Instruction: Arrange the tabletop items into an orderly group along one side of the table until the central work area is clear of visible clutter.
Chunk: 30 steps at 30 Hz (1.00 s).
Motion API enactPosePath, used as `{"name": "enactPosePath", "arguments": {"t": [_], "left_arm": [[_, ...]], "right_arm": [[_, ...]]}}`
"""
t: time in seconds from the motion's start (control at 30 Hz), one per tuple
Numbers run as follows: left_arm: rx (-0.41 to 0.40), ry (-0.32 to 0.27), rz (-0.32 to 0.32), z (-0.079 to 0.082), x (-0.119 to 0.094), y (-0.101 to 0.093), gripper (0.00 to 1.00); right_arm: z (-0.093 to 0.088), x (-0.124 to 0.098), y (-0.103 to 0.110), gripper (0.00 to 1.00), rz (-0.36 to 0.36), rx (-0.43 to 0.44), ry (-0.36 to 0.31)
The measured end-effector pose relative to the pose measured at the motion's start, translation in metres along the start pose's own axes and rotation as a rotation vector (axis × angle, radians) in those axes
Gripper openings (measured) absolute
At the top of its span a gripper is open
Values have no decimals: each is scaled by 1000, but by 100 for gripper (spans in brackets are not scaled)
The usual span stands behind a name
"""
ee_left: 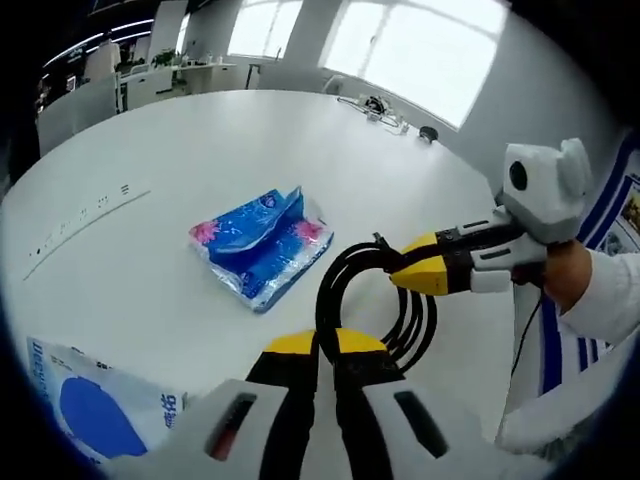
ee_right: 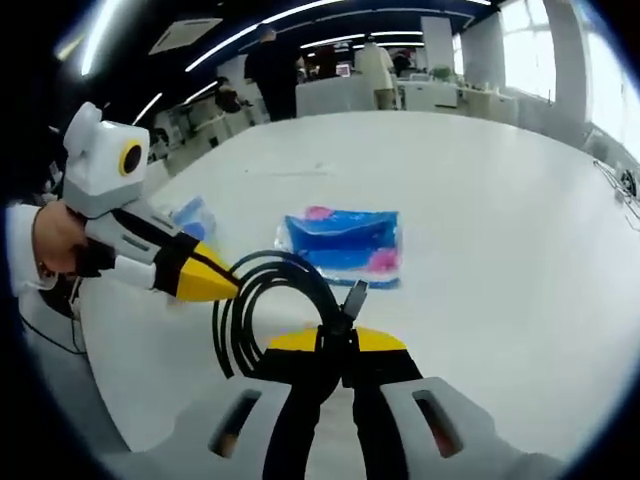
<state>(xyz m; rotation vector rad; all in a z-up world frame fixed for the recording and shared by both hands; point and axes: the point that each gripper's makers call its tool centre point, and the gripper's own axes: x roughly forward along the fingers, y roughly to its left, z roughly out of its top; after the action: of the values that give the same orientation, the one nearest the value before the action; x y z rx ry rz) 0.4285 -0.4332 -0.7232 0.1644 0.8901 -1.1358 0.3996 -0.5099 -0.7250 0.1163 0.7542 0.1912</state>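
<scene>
The left hand-held gripper (ee_left: 318, 345) is clamped on one side of a coiled black cable (ee_left: 375, 300), and the right hand-held gripper (ee_right: 337, 338) pinches the opposite side near the plug end, so the coil hangs between the two. Just beyond the coil a blue tissue pack (ee_left: 262, 243) lies on the white worktop (ee_left: 180, 160). A blue-and-white packet (ee_left: 95, 410) sits beside the left hand-held gripper.

Left gripper (ee_left: 327, 345): jaws closed together on the black cable coil (ee_left: 372, 300); seen from the right gripper view (ee_right: 222, 285) reaching in from the left, yellow tips pinched.
Right gripper (ee_right: 337, 340): jaws clamped on the same coil; enters left gripper view (ee_left: 408, 272) from the right.
Hand (ee_left: 566, 275): wrapped around right gripper's handle, white sleeve behind.
</scene>
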Motion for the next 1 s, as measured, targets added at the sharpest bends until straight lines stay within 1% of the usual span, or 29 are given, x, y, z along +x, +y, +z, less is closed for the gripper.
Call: {"name": "enactPosePath", "arguments": {"t": [0.2, 0.27, 0.47, 0.73, 0.83, 1.0], "left_arm": [[-9, 18, 8, -3, 9, 5, 2], [-10, 32, 12, -5, 12, 7, 2], [-31, 36, 19, -6, 17, 10, 2], [-52, 48, 32, -11, 23, 15, 2], [-43, 51, 37, -12, 24, 15, 2], [-28, 44, 46, -12, 24, 18, 3]], "right_arm": [[-9, 10, -4, 8, -3, 16, 17], [-12, 13, -5, 8, 0, 20, 20], [-12, 17, -8, 8, -8, 26, 14], [-15, 24, -9, 9, -9, 33, 18], [-18, 25, -10, 9, -15, 25, 27], [-16, 25, -11, 10, -20, 17, 16]]}}
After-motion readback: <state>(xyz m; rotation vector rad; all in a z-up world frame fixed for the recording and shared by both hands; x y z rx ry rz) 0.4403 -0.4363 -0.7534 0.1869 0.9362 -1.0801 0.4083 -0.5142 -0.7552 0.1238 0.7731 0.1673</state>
